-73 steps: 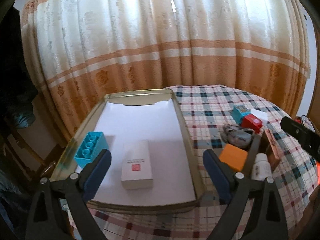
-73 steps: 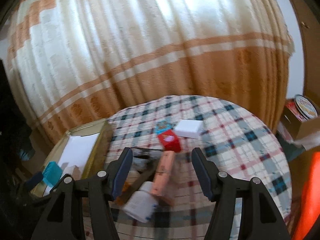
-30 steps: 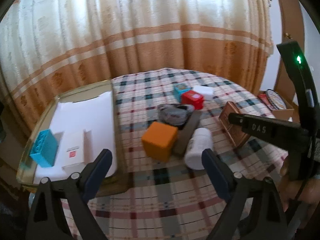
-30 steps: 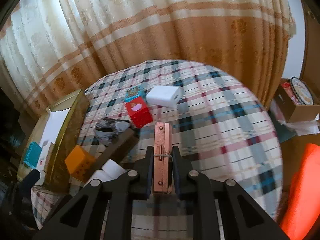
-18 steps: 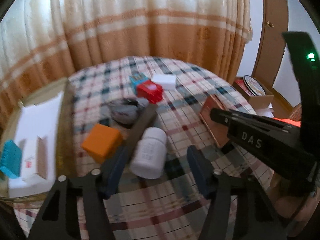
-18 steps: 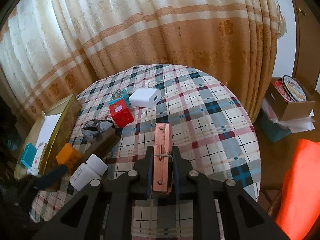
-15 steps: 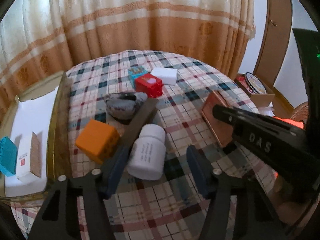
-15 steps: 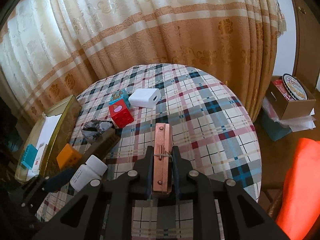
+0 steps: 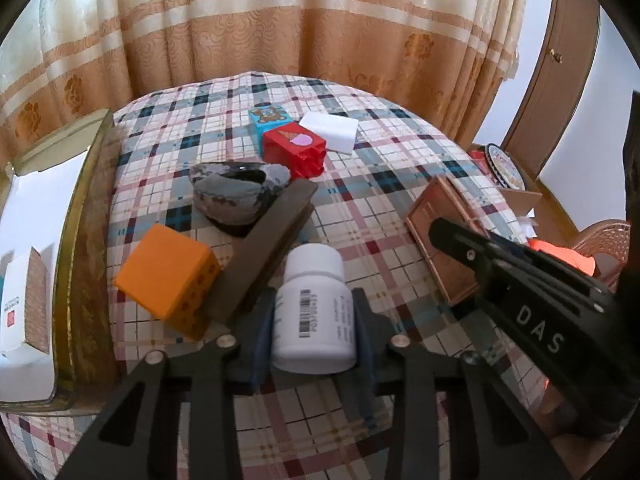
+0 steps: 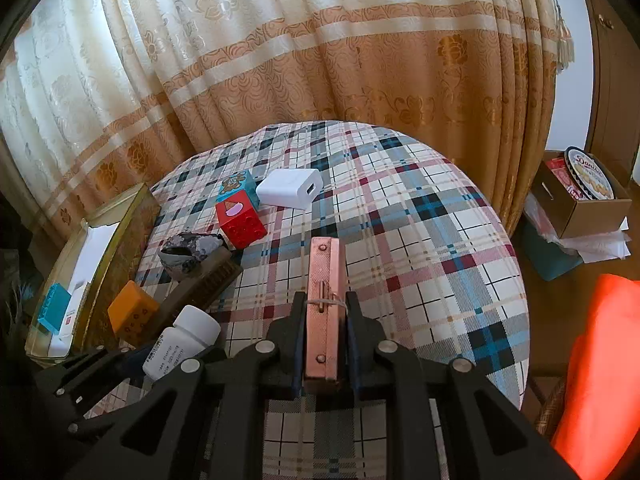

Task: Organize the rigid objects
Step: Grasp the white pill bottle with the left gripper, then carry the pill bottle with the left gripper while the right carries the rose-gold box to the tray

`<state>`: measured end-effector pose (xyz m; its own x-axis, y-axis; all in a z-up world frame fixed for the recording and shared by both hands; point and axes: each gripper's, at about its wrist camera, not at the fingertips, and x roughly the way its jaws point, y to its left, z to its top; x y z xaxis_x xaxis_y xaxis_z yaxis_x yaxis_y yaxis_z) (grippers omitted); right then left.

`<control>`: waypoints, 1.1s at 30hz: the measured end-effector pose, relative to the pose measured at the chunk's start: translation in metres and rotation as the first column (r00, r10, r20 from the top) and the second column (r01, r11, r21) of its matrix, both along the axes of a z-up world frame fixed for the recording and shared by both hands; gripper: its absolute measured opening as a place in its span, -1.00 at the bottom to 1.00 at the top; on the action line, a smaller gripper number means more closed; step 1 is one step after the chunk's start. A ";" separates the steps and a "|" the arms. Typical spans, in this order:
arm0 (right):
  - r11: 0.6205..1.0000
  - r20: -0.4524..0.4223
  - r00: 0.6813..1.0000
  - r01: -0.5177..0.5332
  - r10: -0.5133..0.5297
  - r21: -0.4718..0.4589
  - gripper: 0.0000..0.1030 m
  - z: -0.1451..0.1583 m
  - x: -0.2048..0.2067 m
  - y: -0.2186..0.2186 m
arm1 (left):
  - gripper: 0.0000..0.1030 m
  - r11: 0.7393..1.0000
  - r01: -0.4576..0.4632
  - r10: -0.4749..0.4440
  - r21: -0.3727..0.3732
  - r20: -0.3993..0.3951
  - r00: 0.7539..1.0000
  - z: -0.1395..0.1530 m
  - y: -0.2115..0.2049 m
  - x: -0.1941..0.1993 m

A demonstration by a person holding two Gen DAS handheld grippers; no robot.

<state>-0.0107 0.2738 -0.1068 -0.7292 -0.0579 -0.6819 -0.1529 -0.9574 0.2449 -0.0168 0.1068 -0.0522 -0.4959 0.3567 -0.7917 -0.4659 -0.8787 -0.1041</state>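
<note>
A white pill bottle (image 9: 314,300) lies on its side on the checked tablecloth, between the pads of my left gripper (image 9: 314,320). Its jaws are closing and both pads sit against the bottle's sides. The bottle also shows in the right wrist view (image 10: 180,344). My right gripper (image 10: 323,320) is shut on a flat copper-coloured case (image 10: 323,280), held on edge just above the cloth; the left wrist view shows that case (image 9: 444,236) at the right. Left of the bottle are an orange block (image 9: 166,272) and a long brown bar (image 9: 268,248).
Further back lie a grey bowl (image 9: 236,192), a red block (image 9: 294,148), a teal block (image 9: 268,118) and a white charger (image 9: 332,130). A gold-rimmed tray (image 9: 80,240) at the left holds a white box (image 9: 20,312). A cardboard box (image 10: 580,196) stands on the floor at the right.
My left gripper swung from the tray toward the pile, came down over the white bottle and narrowed its jaws around it. The right gripper kept still, holding the copper case.
</note>
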 end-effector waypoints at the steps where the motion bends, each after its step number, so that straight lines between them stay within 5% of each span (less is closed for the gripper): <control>1: 1.000 0.000 1.000 -0.001 0.001 0.001 -0.62 0.000 0.000 0.000 | -0.31 1.000 -0.001 0.001 0.005 0.002 1.000 0.000 -0.001 -0.001; 16: 0.998 -0.054 0.999 0.004 -0.007 -0.062 -0.63 0.004 0.007 0.002 | -0.31 0.997 0.007 0.001 0.073 -0.110 0.994 0.020 -0.010 0.013; 33: 0.992 -0.173 0.982 -0.096 0.080 -0.087 -0.63 0.042 0.025 -0.026 | -0.31 0.985 -0.109 0.136 0.136 -0.212 0.968 0.055 -0.059 0.012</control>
<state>0.0141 0.2480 -0.0646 -0.8223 -0.1849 -0.5382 -0.0183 -0.9367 0.3497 -0.0044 0.0481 0.0028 -0.6986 0.3696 -0.6126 -0.3787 -0.9175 -0.1217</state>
